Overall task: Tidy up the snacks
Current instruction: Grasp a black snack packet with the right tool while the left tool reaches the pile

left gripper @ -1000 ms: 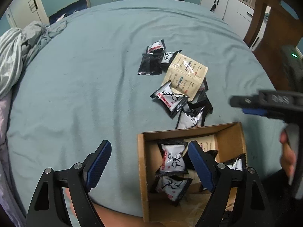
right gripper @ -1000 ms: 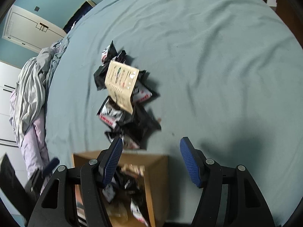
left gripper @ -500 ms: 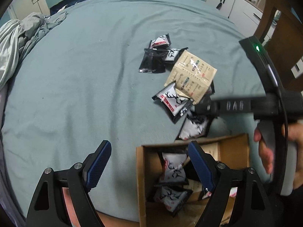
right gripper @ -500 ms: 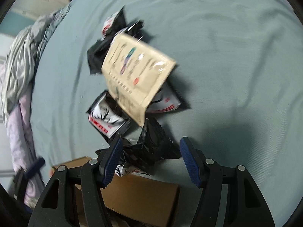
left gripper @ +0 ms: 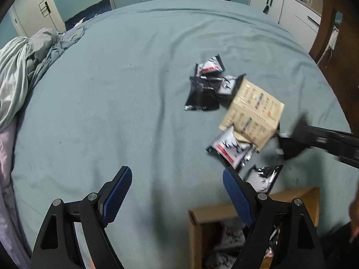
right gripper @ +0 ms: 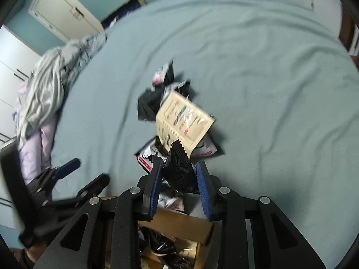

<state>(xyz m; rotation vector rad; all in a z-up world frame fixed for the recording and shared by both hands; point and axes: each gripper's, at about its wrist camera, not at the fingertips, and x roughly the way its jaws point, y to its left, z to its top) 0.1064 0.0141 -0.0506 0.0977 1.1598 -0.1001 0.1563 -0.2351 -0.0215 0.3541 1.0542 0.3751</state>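
One black snack packet (right gripper: pixel 179 170) stands on end between the closing jaws of the right gripper (right gripper: pixel 178 179), cardboard box (right gripper: pixel 179 224) directly beneath; left gripper (left gripper: pixel 175 192) spread, empty.

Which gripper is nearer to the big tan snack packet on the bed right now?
Right. The right gripper, closing on a black packet, sits just short of the tan packet. The left gripper hovers open farther back, off to the packet's side.
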